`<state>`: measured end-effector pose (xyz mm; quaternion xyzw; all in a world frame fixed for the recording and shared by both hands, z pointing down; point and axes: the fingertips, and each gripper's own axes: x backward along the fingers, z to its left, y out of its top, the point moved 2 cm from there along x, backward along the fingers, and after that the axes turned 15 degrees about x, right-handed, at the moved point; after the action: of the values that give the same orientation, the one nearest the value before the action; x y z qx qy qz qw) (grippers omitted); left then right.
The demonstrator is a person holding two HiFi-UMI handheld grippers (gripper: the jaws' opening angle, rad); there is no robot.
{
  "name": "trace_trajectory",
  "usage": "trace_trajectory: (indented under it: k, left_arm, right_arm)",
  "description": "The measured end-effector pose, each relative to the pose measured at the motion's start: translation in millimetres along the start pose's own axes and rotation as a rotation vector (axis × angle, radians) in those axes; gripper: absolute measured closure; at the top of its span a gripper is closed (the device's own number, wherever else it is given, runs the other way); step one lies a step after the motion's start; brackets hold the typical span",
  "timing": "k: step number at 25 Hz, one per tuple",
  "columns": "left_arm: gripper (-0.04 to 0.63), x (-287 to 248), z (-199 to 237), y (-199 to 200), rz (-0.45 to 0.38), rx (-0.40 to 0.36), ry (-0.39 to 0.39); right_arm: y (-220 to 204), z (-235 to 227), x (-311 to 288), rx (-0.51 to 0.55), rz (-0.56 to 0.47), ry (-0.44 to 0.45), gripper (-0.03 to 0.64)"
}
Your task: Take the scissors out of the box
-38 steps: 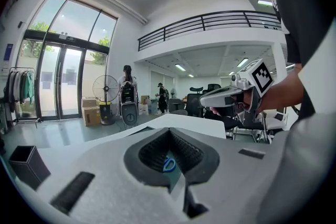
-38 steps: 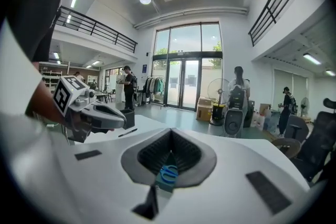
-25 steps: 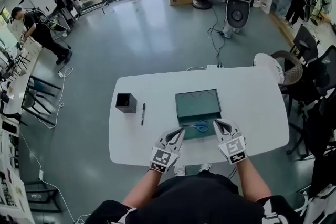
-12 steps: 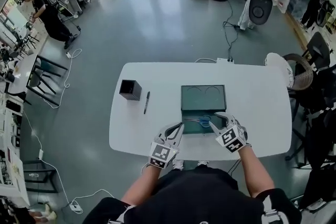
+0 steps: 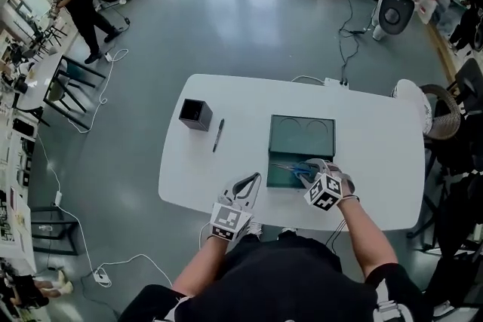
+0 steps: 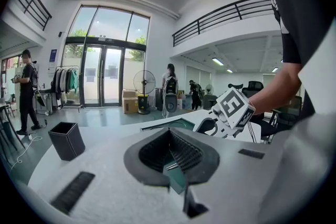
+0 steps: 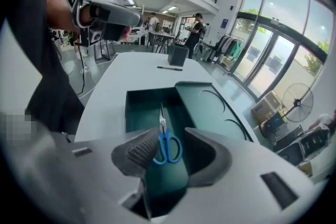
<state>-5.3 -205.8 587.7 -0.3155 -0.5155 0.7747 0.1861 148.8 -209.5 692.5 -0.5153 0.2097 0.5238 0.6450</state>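
Observation:
The scissors (image 5: 296,170) with blue handles (image 7: 169,147) lie flat in the near half of the open dark green box (image 5: 281,176). The box's lid (image 5: 303,133) lies folded back on the white table (image 5: 226,162). My right gripper (image 5: 308,169) points steeply down into the box. Its jaws are opening, and the handles show between the fingertips (image 7: 170,137) with neither pad pressing on them. My left gripper (image 5: 255,179) hovers over the table's front edge just left of the box, jaws shut and empty (image 6: 169,134). The box's corner (image 6: 173,124) shows beyond it.
A black square cup (image 5: 195,115) and a dark pen (image 5: 217,135) sit on the table left of the box; the cup (image 6: 66,140) also shows in the left gripper view. A power strip (image 5: 332,81) lies at the far edge. Chairs stand at the right.
My right gripper has dropped and tipped down into the box over the scissors' handles, and its jaws have gone from shut to wide apart. The left gripper drifted slightly toward the table's front edge.

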Motion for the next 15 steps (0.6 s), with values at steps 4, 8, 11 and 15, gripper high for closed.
trace_trajectory:
  k: [4, 8, 11, 15]
  left_arm:
    - [0.586, 2, 3, 1, -0.005, 0.015, 0.029]
    - [0.586, 5, 8, -6, -0.008, 0.023, 0.052]
    - [0.586, 6, 11, -6, -0.018, 0.025, 0.075]
    - [0.586, 10, 17, -5, -0.025, 0.032, 0.100]
  right_arm:
    - [-10, 8, -20, 0.063, 0.055, 0.065, 0.453]
    - [-15, 13, -37, 0.064, 0.072, 0.124, 0.453]
    - [-23, 16, -47, 0.041, 0.078, 0.163, 0.459]
    - [-29, 15, -56, 0.055, 0.111, 0.200, 0.465]
